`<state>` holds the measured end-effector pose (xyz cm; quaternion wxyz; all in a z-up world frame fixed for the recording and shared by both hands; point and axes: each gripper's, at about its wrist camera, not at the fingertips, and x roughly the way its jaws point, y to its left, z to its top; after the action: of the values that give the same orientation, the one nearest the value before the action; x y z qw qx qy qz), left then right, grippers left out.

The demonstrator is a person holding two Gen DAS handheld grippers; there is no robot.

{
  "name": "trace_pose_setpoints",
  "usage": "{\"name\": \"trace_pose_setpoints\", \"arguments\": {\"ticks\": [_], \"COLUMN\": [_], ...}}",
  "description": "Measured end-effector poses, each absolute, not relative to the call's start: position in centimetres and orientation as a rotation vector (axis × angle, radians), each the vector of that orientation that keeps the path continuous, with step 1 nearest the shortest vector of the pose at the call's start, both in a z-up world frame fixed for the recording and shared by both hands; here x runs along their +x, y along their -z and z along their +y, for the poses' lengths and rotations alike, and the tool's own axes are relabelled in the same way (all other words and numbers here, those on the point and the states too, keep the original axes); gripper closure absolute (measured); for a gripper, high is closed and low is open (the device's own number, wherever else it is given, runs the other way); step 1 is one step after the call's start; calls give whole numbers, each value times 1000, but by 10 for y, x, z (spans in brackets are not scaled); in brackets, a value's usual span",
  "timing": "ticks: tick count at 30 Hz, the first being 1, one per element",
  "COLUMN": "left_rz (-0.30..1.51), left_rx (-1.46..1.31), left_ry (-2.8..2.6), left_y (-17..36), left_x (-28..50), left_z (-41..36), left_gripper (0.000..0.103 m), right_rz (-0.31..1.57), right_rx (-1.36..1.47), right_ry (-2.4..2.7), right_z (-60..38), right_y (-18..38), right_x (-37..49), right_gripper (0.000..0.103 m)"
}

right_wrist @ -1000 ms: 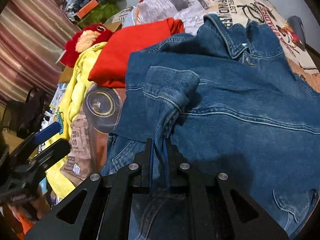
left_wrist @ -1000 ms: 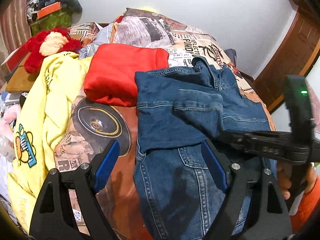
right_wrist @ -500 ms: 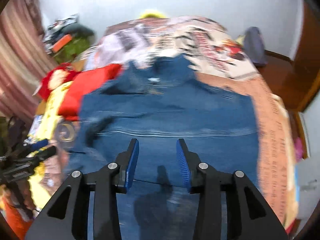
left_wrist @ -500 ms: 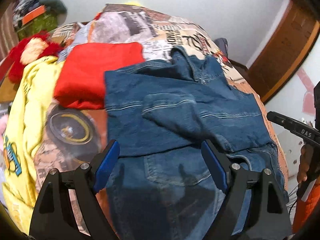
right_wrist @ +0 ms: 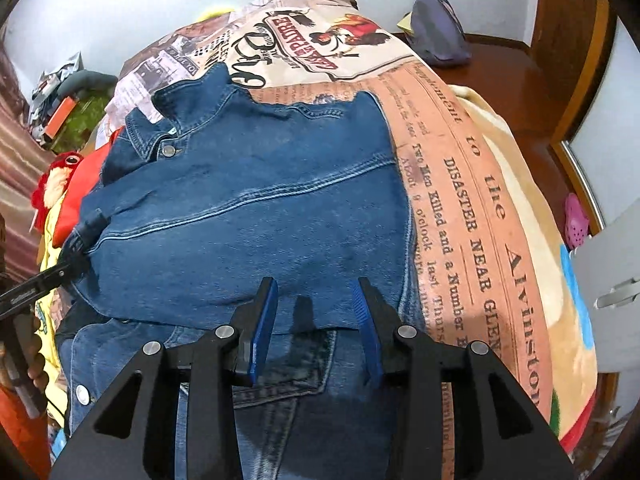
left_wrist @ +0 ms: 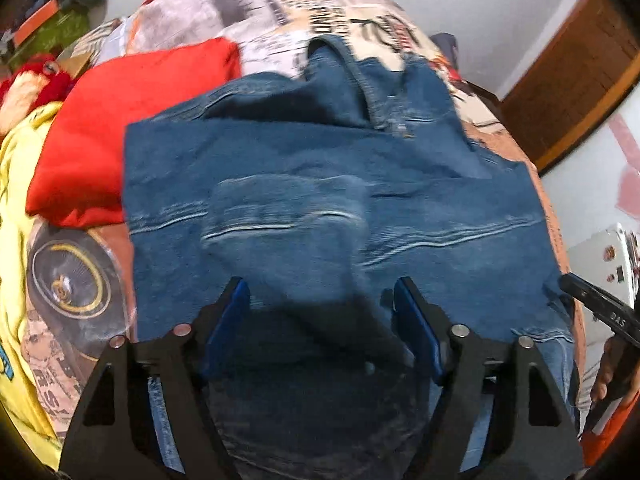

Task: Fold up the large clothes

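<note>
Both released: left hand-held gripper [left_wrist: 320, 312]; right hand-held gripper [right_wrist: 316, 312]; above denim jacket [right_wrist: 248, 208].

A newspaper-print bedspread [right_wrist: 472, 208] covers the bed. At ten o'clock in the left wrist view lies a folded red garment [left_wrist: 120, 128], with a yellow garment [left_wrist: 20, 184] at nine and a red plush toy [left_wrist: 28, 84] beyond. A purple cap [right_wrist: 438, 36] sits at one o'clock in the right wrist view; a pink clog [right_wrist: 576, 222] lies at three.

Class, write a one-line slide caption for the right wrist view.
Open right gripper hovers over a partly folded denim jacket on a newspaper-print bedspread.
</note>
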<state>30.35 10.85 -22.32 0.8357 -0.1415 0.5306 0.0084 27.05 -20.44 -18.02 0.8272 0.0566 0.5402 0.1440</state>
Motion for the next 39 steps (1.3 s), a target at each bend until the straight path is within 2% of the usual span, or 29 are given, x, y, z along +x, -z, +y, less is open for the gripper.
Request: {"name": "trace_pose_setpoints", "arguments": {"ticks": [11, 15, 17, 19, 31, 34, 39], "left_rz": [1077, 1060, 1053, 1036, 690, 703, 932], "left_rx": [-629, -664, -632, -595, -247, -220, -166], "left_ry": [-17, -8, -18, -27, 9, -30, -94], "left_y": [239, 241, 239, 231, 100, 108, 179], "left_x": [254, 251, 253, 256, 259, 258, 264], "left_z": [163, 167, 165, 162, 132, 141, 158], "left_gripper": [50, 62, 74, 80, 83, 83, 81], "right_rz": [1148, 1153, 1156, 1152, 1093, 1093, 1139], "right_rx": [132, 100, 90, 82, 42, 35, -10], "right_ry": [-337, -348, -347, -345, -305, -302, -290], "right_z": [-195, -186, -183, -182, -183, -181, -175], "right_y": [186, 184, 183, 180, 153, 156, 171], "right_x": [268, 265, 264, 264, 267, 266, 268], "right_gripper": [67, 67, 67, 67, 67, 59, 55]}}
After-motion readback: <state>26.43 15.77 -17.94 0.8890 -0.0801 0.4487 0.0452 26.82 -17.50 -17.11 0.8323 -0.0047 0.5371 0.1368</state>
